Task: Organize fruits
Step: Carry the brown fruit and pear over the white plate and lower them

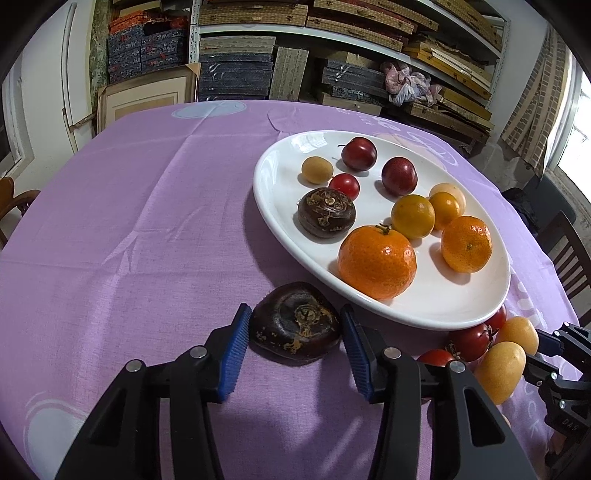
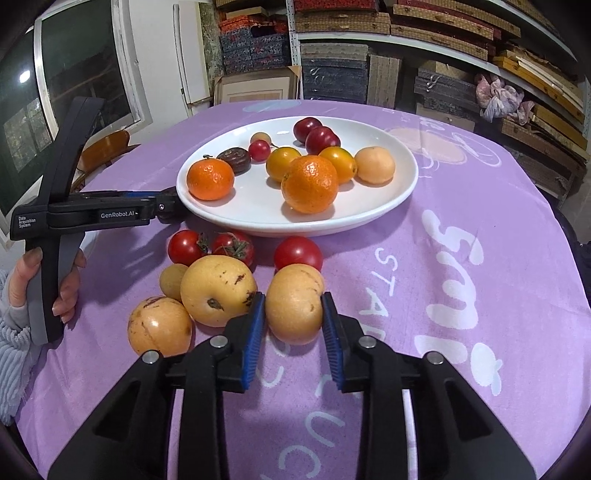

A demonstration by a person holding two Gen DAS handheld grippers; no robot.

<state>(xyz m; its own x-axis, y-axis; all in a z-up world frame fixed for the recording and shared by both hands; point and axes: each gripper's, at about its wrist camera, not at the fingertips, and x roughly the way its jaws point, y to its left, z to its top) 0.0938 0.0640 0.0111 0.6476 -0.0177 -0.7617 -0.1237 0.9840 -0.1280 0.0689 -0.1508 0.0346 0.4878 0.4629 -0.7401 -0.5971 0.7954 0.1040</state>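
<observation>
The left gripper (image 1: 293, 325) has its two blue-padded fingers (image 1: 233, 354) spread on either side of a dark brown water chestnut (image 1: 295, 325) lying on the purple tablecloth (image 1: 129, 221). The left pad looks to be touching the chestnut's side, while the right pad sits just beside it; whether it makes contact is unclear. The chestnut rests just outside the near rim of a white oval plate (image 1: 424, 306).

The right gripper (image 2: 293, 314) has its fingers (image 2: 255, 343) set around a pale yellow fruit (image 2: 294, 304) that sits on the cloth; both pads are at its sides, though a firm pinch cannot be confirmed. To the left of that fruit are two larger yellow fruits (image 2: 218, 290) and a smaller one, bunched together. Just behind them, three red tomatoes (image 2: 297, 253) line up near the plate's front edge.

On the plate lie two oranges (image 2: 309, 183), two smaller yellow-orange citrus, a pale round fruit, two dark red plums (image 1: 359, 153), a small red fruit, a small tan one and a second water chestnut (image 1: 327, 212).

A person's hand (image 2: 22, 280) grips the left tool's handle at the table's left side. Shelves of stacked boxes (image 1: 332, 22) fill the wall behind.
</observation>
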